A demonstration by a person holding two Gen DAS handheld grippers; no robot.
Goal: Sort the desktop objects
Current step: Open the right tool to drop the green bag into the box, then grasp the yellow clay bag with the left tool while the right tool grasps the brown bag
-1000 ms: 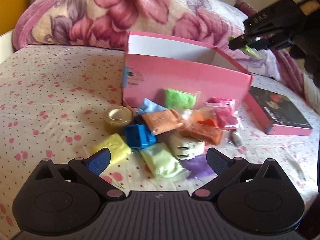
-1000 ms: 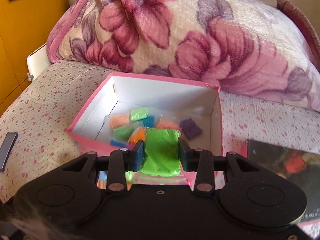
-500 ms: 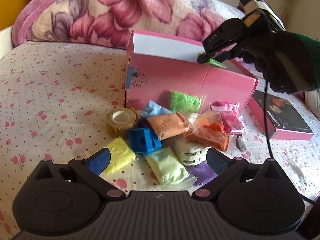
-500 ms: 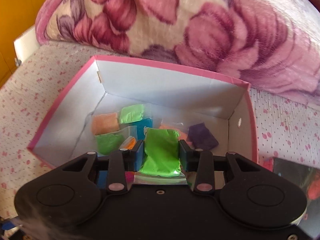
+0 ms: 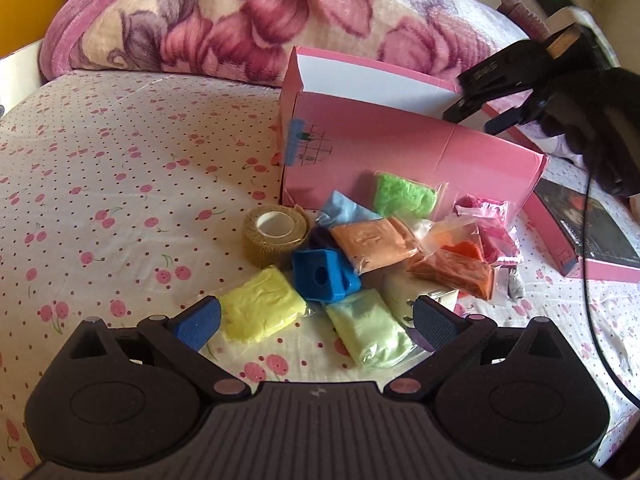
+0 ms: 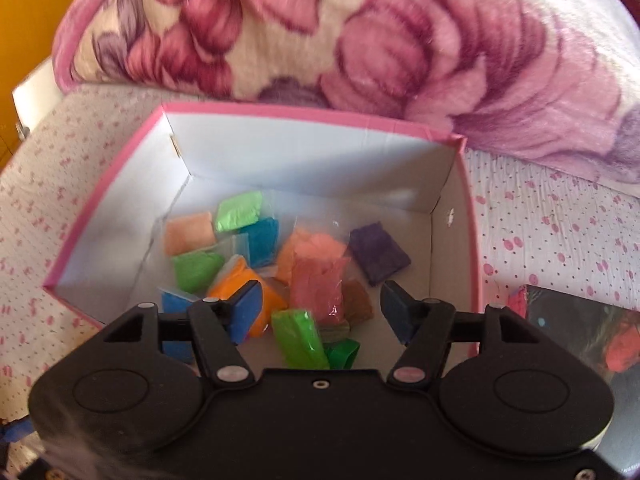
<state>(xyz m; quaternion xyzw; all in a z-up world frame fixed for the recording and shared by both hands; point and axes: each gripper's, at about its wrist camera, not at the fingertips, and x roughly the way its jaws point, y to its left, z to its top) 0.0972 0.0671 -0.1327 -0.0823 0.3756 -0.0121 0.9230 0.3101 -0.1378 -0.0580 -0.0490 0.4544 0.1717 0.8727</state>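
Observation:
A pink box [image 6: 256,114] with white inner walls stands on the bed; it also shows in the left wrist view [image 5: 400,152]. My right gripper [image 6: 322,312] is open above the box; the bright green clay bag [image 6: 298,338] lies just below it among several coloured clay bags. In the left wrist view it [image 5: 486,114] hovers over the box's right end. My left gripper [image 5: 316,320] is open and empty, low over a pile in front of the box: a yellow bag [image 5: 260,308], a pale green bag [image 5: 372,332], a blue block [image 5: 324,276], an orange bag [image 5: 372,244].
A tape roll [image 5: 276,232] sits left of the pile. The box lid [image 5: 588,240] with a dark picture lies to the right. A folded floral blanket [image 5: 260,20] fills the back. The cherry-print sheet [image 5: 100,200] stretches to the left.
My right gripper moved over the box and opened, and the bright green bag dropped into the box. My left gripper moved a little closer to the pile.

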